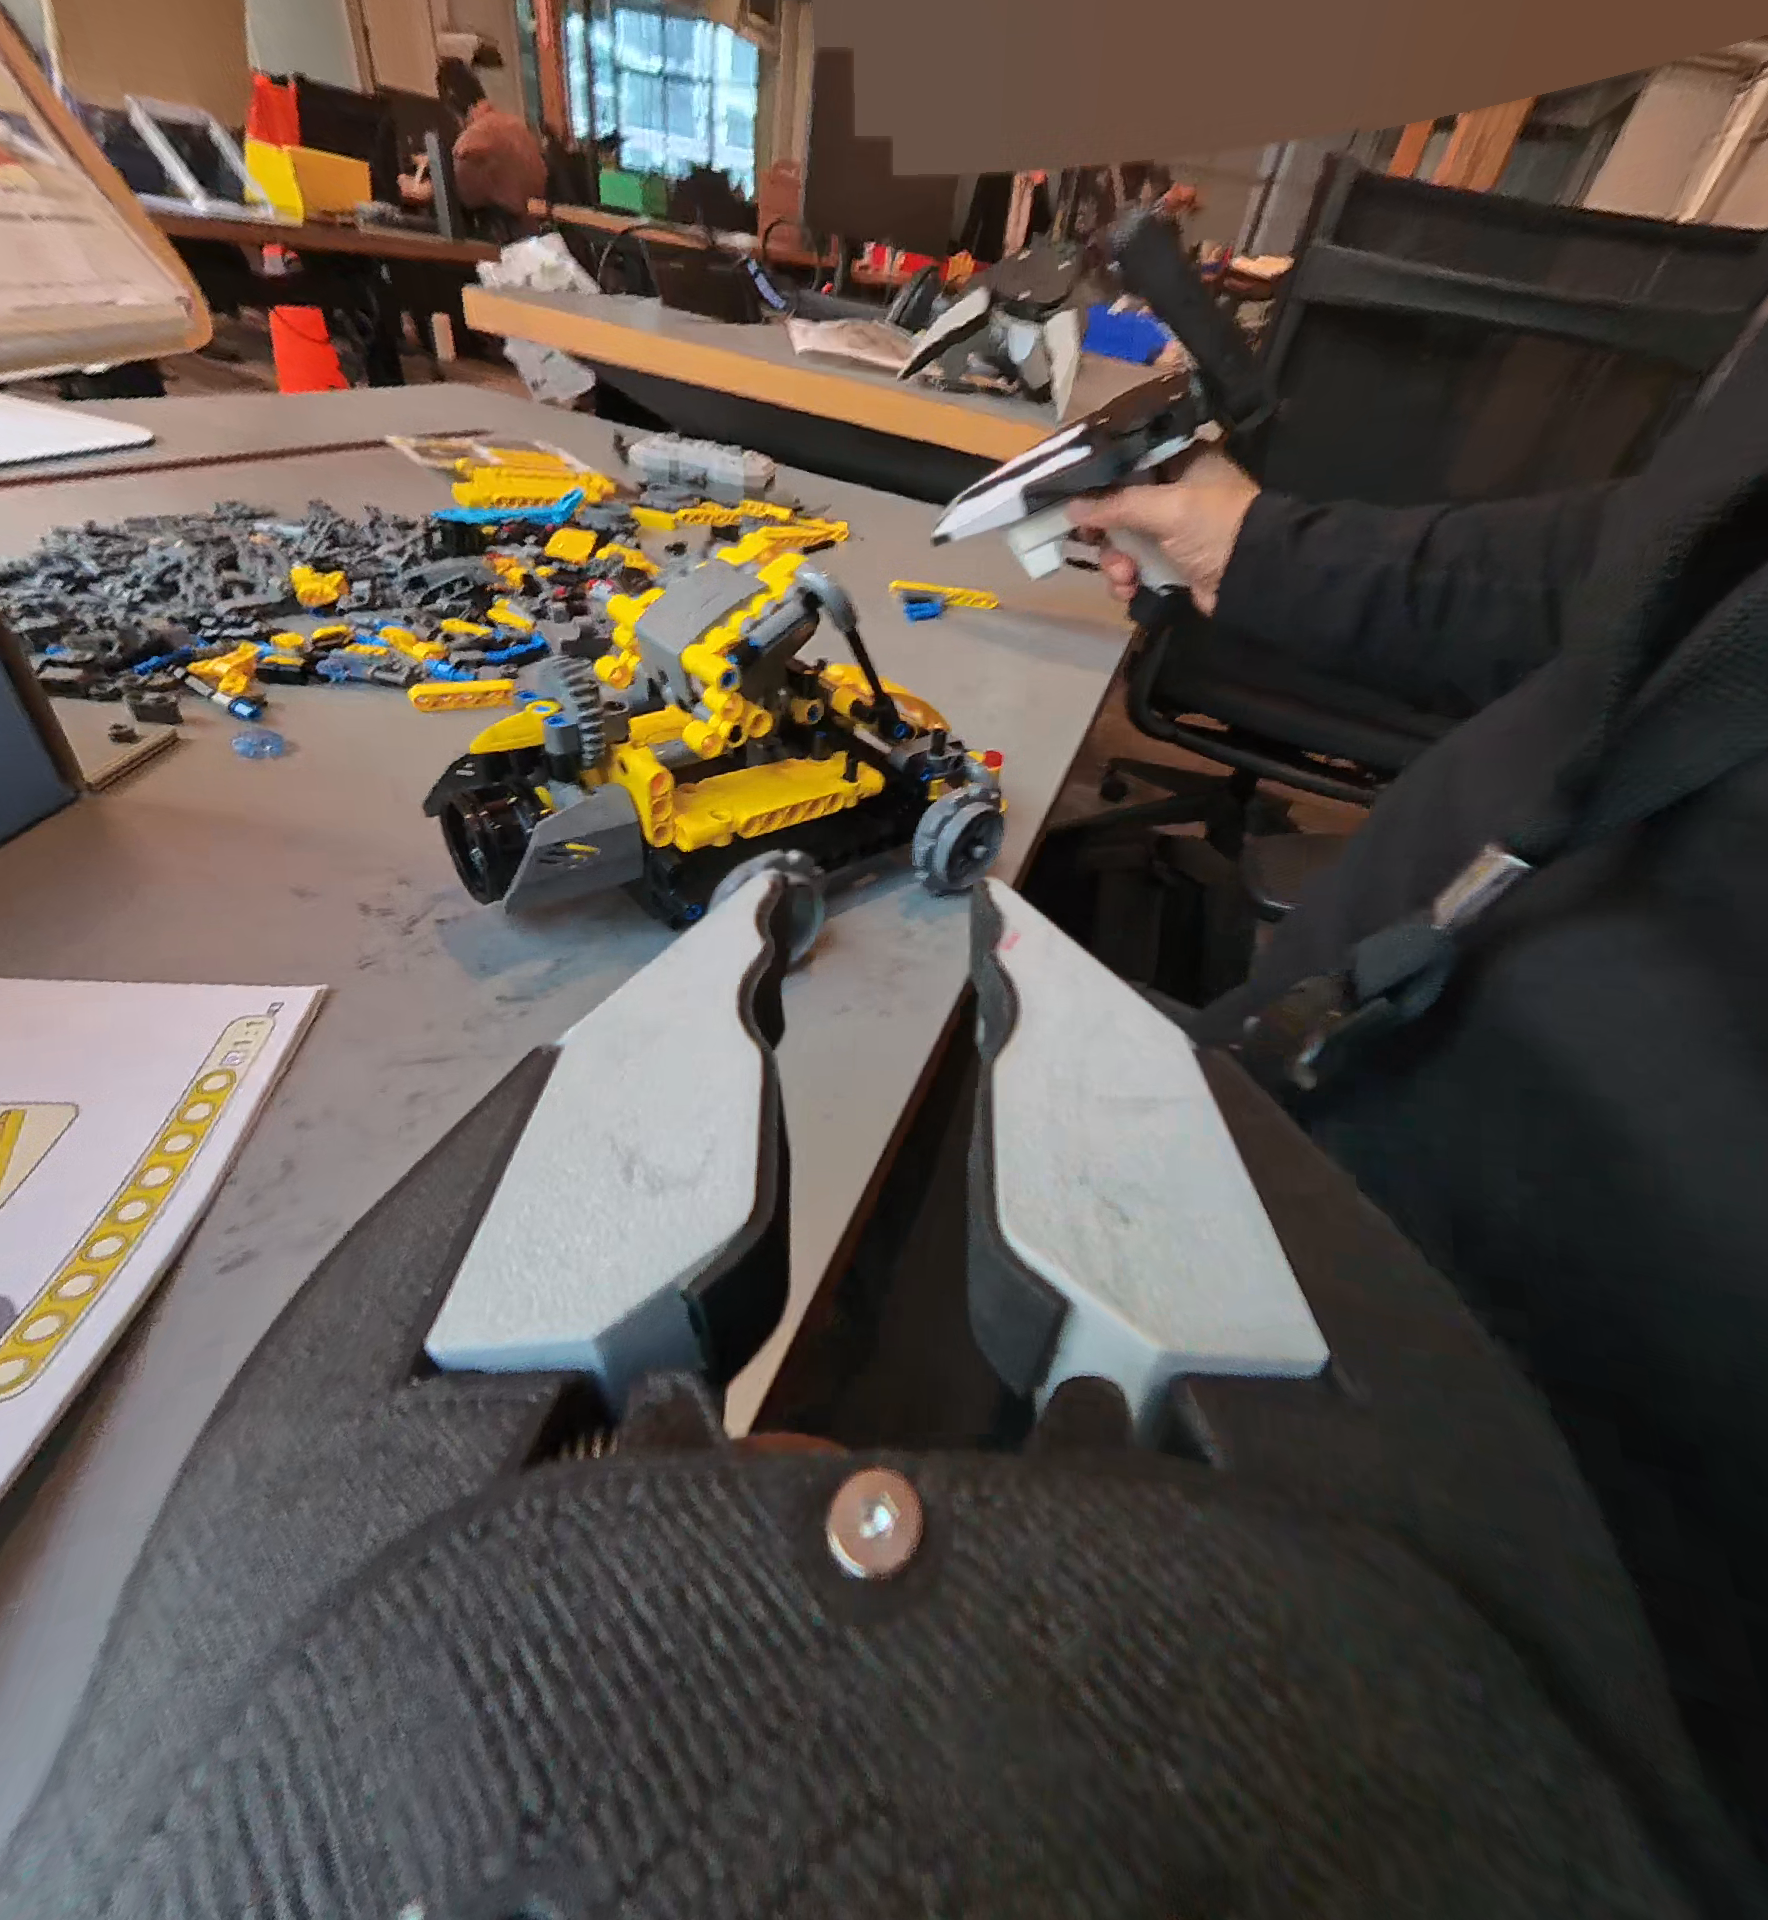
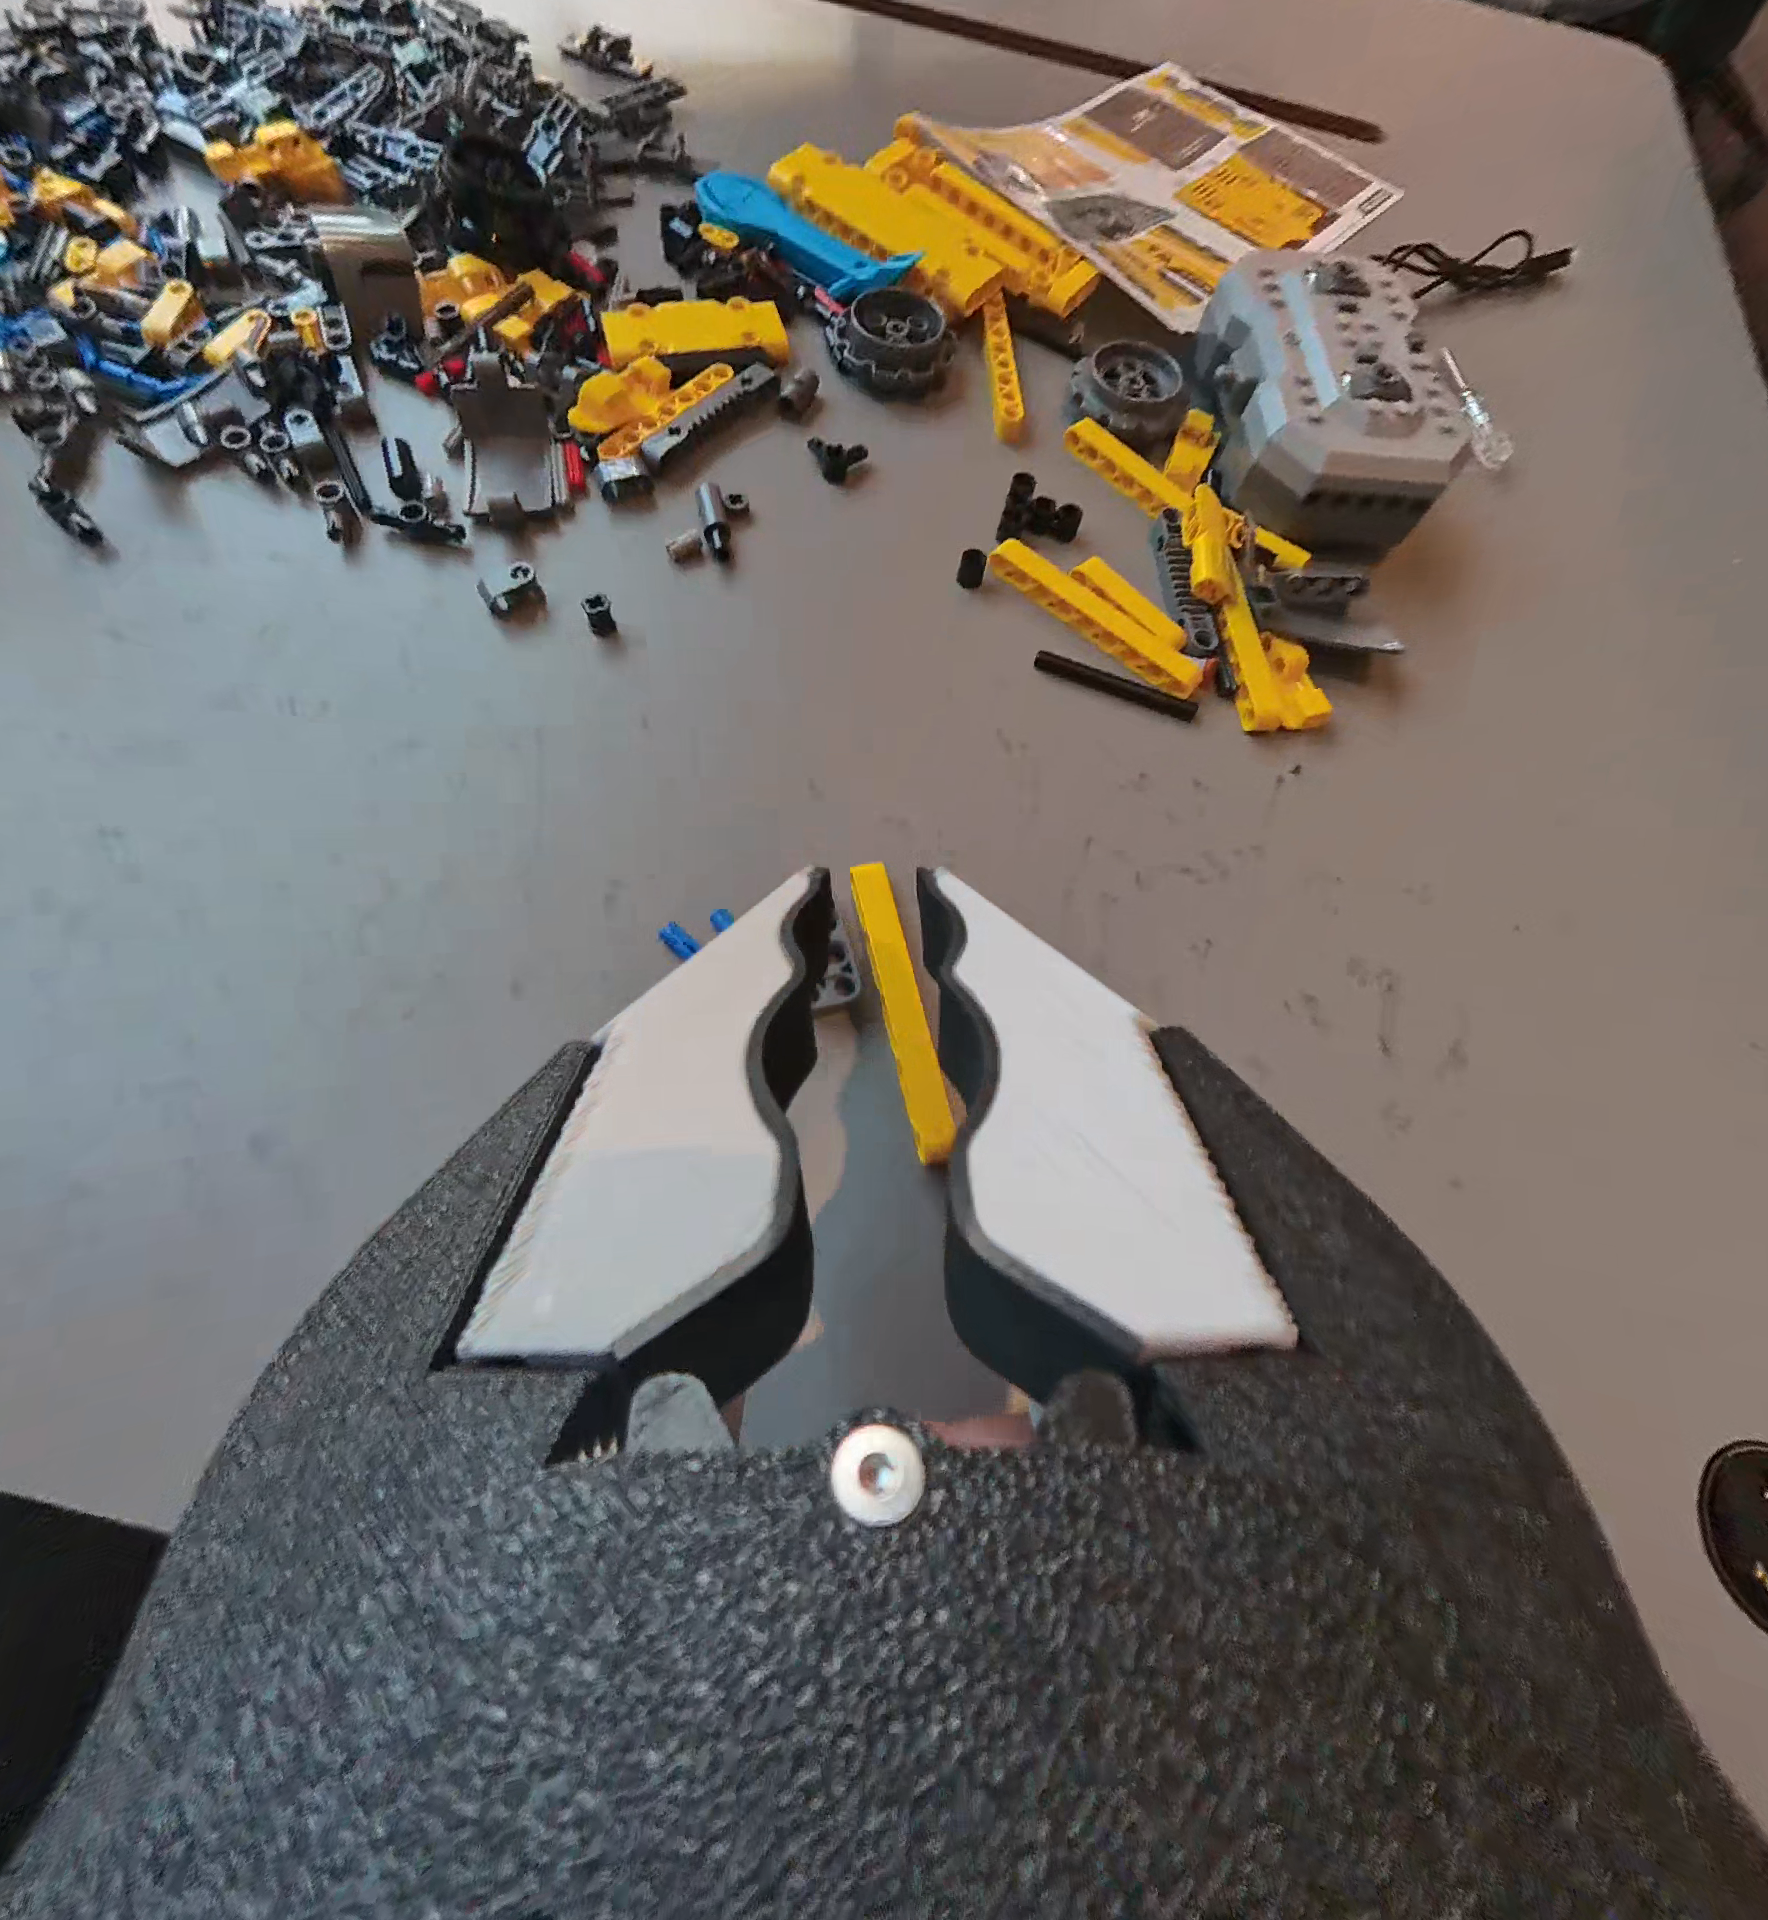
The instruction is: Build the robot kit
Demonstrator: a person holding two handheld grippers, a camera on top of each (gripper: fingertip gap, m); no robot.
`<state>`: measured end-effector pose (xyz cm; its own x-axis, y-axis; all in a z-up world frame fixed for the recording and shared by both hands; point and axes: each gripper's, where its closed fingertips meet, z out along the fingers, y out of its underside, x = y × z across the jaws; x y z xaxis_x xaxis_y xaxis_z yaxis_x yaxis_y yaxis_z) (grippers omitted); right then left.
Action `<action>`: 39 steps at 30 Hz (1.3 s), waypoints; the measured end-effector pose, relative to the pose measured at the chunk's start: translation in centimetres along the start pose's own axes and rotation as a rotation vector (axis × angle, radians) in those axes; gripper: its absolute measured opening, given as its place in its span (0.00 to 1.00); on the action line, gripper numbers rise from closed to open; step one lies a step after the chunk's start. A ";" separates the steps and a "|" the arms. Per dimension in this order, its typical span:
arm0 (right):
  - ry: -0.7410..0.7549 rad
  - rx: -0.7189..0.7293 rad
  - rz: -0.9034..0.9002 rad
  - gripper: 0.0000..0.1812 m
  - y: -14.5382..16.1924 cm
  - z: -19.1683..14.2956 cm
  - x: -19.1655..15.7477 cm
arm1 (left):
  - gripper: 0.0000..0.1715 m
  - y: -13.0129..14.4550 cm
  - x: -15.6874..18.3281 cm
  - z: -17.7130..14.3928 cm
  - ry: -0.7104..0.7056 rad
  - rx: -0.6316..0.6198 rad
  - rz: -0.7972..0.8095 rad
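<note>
My left gripper (image 1: 885,894) is open and empty, low over the grey table (image 1: 288,883). Its fingertips are just in front of a yellow, grey and black brick-built vehicle (image 1: 714,748), next to the vehicle's near grey wheels. My right gripper (image 2: 872,878), also in the left wrist view (image 1: 973,509) in a person's hand, hovers above the table with its jaws narrowly open. A long yellow beam (image 2: 901,1018) shows between its fingers, with a gap on each side. The beam also shows lying on the table in the left wrist view (image 1: 947,595). Blue pins (image 2: 693,930) and a small grey piece lie beside it.
A big pile of loose dark, yellow and blue parts (image 2: 340,260) covers the far table. A grey block (image 2: 1316,395), a leaflet (image 2: 1171,177) and loose yellow beams (image 2: 1098,613) lie at right. An open instruction booklet (image 1: 80,1195) lies near left. A black chair (image 1: 1482,416) stands beyond the table edge. The left gripper's tips are roughly 45 cm from the right gripper's. The grey block (image 2: 1316,395) is closer to my right gripper, around 20 cm from its tips; the left tips are 60 cm off.
</note>
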<state>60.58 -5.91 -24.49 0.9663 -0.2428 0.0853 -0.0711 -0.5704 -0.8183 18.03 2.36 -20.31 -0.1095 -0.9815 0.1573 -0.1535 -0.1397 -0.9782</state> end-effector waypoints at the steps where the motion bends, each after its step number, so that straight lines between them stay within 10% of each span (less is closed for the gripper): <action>1: -0.019 0.001 -0.005 0.09 0.1 0.0 0.0 | 0.19 -0.1 -0.5 0.2 -0.028 -0.009 -0.003; 9: -0.102 0.074 -0.014 0.13 0.5 0.1 -1.3 | 0.21 -0.9 -1.3 3.0 -0.084 -0.038 -0.056; 23: -0.173 0.534 0.022 0.09 -9.1 0.2 -9.5 | 0.24 -1.0 -4.1 2.7 -0.100 -0.039 -0.095; 39: -0.159 0.346 -0.212 0.12 -9.1 5.2 -14.6 | 0.26 0.4 -5.6 4.3 0.042 -0.160 -0.395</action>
<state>48.39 6.85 -21.26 0.9787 -0.0093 0.2052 0.1937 -0.2911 -0.9369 22.82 7.25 -22.16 -0.0509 -0.8502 0.5240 -0.3421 -0.4780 -0.8090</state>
